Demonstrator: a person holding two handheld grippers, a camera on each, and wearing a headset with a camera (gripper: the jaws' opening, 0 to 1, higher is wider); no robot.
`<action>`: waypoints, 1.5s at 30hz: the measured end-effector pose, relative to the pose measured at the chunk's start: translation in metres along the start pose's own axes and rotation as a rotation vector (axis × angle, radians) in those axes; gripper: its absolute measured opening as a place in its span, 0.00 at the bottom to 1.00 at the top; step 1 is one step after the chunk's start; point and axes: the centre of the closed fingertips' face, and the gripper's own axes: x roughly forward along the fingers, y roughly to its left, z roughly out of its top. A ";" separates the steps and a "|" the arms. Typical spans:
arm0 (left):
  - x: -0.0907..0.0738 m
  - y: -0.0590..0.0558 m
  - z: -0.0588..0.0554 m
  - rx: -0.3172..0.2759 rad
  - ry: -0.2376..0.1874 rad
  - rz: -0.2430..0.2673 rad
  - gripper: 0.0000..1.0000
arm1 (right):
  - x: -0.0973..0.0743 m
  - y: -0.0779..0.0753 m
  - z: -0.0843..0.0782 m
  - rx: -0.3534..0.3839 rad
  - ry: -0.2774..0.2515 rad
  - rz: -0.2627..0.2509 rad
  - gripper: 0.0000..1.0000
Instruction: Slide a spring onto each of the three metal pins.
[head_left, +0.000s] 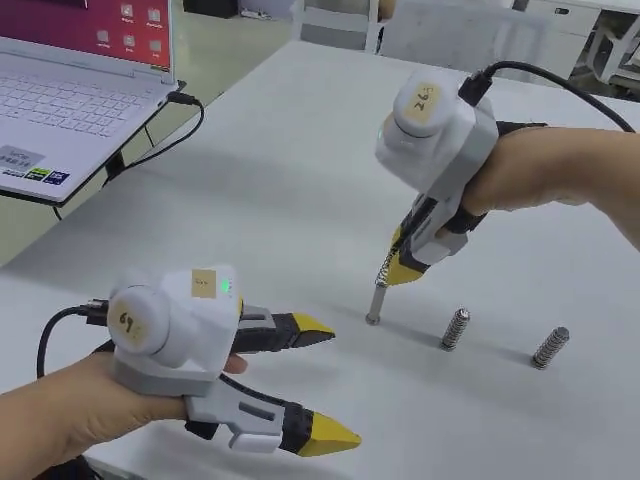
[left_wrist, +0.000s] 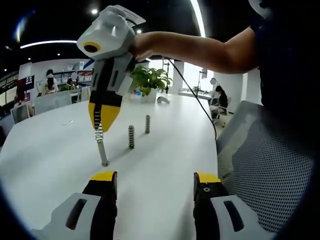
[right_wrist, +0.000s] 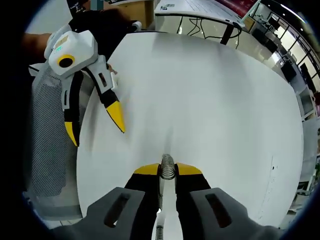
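Spring (head_left: 384, 266) number three is pinched between the closed tips of the right gripper (head_left: 400, 272), its lower end apparently starting onto the last bare pin (head_left: 375, 305) directly below them. A sprung pin (head_left: 455, 328) stands near those tips and a second sprung pin (head_left: 550, 347) beyond. The left gripper (head_left: 335, 383) hovers well apart, jaws wide and empty. Judged two-thirds done.

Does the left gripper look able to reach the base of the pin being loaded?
Probably yes: the left gripper is open, bare table lies between it and the pin, and the right gripper holds the spring only at the pin's top.
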 end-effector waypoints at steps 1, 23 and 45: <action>0.000 0.000 0.000 0.000 0.000 0.000 0.56 | 0.000 0.001 0.000 0.002 0.002 0.002 0.09; -0.001 0.002 0.000 0.001 0.003 0.007 0.55 | 0.027 0.008 -0.008 0.011 0.050 0.022 0.09; -0.001 0.002 -0.002 0.003 0.008 0.010 0.54 | 0.057 0.017 -0.015 0.019 0.066 0.038 0.09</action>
